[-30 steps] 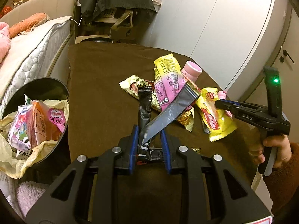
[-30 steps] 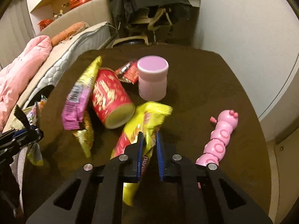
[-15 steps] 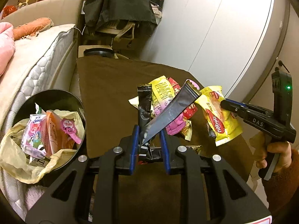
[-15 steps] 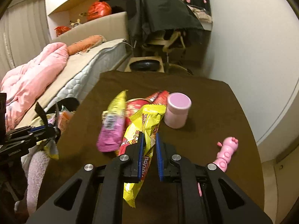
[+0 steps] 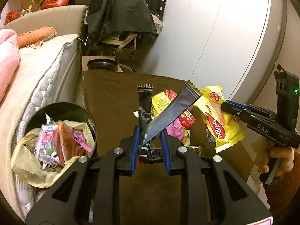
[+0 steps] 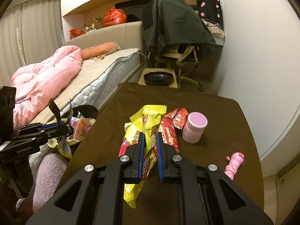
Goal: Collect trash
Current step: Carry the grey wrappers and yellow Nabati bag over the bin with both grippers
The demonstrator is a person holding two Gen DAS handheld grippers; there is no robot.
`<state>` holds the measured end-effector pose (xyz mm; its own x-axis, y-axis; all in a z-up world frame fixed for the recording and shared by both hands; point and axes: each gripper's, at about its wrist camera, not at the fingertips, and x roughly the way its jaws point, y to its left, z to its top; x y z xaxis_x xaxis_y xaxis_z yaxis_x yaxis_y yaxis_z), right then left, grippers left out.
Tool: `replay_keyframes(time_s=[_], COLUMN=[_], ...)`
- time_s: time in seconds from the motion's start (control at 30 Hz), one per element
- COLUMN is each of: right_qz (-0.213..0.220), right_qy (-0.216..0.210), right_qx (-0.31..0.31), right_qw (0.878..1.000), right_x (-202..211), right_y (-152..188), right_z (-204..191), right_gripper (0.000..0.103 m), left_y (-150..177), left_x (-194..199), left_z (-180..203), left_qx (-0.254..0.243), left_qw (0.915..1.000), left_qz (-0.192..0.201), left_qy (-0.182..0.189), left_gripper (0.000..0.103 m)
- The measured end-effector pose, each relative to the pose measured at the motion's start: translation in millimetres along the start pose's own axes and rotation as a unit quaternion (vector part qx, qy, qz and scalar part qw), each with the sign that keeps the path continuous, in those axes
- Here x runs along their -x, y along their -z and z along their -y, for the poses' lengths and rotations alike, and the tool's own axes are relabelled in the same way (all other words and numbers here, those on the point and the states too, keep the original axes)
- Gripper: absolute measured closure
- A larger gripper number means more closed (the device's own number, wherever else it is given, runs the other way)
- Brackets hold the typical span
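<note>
My left gripper (image 5: 149,133) is shut on two long wrappers, a black sachet (image 5: 145,97) and a silver one (image 5: 174,108), which fan out above the brown table (image 5: 112,97). A yellow snack packet (image 6: 148,123) hangs from my right gripper (image 6: 150,136), whose pads are shut on it, clear of the tabletop. From the left wrist view the right gripper (image 5: 225,106) shows at the right, with the packet (image 5: 219,120) dangling from it. The black bin (image 5: 56,110) with a yellowish liner stands lower left, beside the table, with wrappers inside.
On the table lie a red packet (image 6: 168,131), a pink jar (image 6: 195,129), a pink toy (image 6: 234,163) and several more wrappers (image 5: 161,103). A mattress (image 5: 46,71) runs along the left, a draped chair (image 6: 178,28) stands behind, and a white wall (image 5: 215,37) is on the right.
Both grippers have risen and drawn back from the table with their wrappers still held. The yellow packet has left the pile. The bin shows more fully.
</note>
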<state>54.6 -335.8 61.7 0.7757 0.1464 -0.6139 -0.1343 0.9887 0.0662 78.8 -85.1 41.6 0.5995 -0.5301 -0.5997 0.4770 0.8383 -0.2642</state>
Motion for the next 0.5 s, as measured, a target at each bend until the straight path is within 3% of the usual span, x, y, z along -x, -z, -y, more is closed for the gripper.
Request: replay_keyframes(time_s=[0.5], right_qz=[0.028], right_qy=[-0.032], right_qx=[0.041], right_qw=[0.998], right_x=[9], right_y=[-26], right_z=[-52], right_gripper=[0.090], left_y=[-17], left_x=[47], left_z=[-13], left_qx=[-0.023], left_qw=[0.9977], left_qz=[0.043], left_qy=[-0.046], left_gripper=[0.082])
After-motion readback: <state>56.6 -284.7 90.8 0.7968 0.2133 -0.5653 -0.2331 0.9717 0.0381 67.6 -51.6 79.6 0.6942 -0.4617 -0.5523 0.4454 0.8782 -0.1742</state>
